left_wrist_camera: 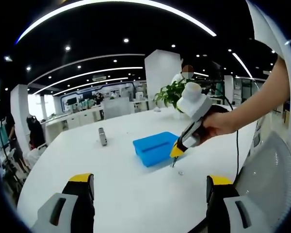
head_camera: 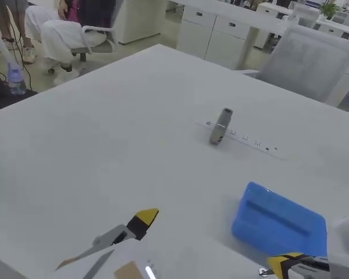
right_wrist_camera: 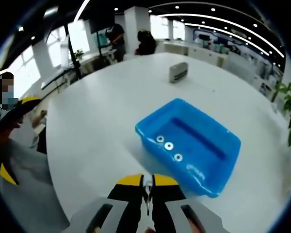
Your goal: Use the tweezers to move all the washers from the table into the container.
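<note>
Tweezers (right_wrist_camera: 147,201) poised near a loose washer (left_wrist_camera: 180,172) by the blue container (right_wrist_camera: 208,187)
Our right fingers (right_wrist_camera: 128,183) are clamped on the tweezers; our left fingers (left_wrist_camera: 80,194) gape empty. The washer lies on the table (left_wrist_camera: 116,170) just beside the blue container, which holds three more. We should descend slowly and pinch its rim.

A shallow blue rectangular container (right_wrist_camera: 199,174) sits open on the white counter (right_wrist_camera: 97,126). Three small silver washers (right_wrist_camera: 169,145) lie in a row on its floor. One more washer (left_wrist_camera: 180,172) lies on the counter nearby (tiny, ring-shaped). Thin tweezers (right_wrist_camera: 147,203) are pinched in the right gripper (right_wrist_camera: 147,183).
</note>
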Demonstrator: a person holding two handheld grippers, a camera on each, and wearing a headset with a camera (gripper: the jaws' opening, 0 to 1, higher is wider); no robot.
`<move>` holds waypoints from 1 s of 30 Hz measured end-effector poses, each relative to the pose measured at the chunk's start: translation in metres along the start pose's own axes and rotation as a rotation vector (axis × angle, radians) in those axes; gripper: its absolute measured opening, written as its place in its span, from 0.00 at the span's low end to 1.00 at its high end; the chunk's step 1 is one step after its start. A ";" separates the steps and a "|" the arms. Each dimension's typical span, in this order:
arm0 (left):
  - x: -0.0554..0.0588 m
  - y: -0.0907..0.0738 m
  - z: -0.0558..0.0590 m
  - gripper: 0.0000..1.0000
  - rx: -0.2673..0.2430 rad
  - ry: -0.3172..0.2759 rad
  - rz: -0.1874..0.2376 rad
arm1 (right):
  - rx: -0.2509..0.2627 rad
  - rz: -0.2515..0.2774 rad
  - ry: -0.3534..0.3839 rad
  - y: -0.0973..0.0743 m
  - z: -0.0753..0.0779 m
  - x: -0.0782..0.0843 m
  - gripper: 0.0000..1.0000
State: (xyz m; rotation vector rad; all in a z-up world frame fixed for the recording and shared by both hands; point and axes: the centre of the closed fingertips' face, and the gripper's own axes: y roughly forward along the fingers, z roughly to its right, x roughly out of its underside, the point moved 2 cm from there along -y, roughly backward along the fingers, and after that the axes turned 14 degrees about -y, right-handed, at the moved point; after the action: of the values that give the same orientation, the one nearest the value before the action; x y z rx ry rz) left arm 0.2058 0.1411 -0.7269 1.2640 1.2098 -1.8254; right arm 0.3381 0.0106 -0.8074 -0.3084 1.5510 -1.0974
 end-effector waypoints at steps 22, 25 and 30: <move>0.004 0.000 0.000 0.99 -0.010 0.013 -0.022 | -0.085 -0.081 -0.177 0.003 -0.003 -0.005 0.03; 0.004 0.001 0.000 0.99 -0.008 0.012 -0.024 | -0.090 -0.089 -0.184 0.003 -0.004 -0.006 0.03; 0.005 0.001 0.000 0.99 -0.009 0.016 -0.027 | -0.103 -0.096 -0.177 0.006 -0.002 -0.008 0.03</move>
State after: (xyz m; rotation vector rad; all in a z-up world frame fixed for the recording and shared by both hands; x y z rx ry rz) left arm 0.2050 0.1410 -0.7316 1.2648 1.2482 -1.8301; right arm 0.3406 0.0206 -0.8068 -0.5411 1.4492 -1.0364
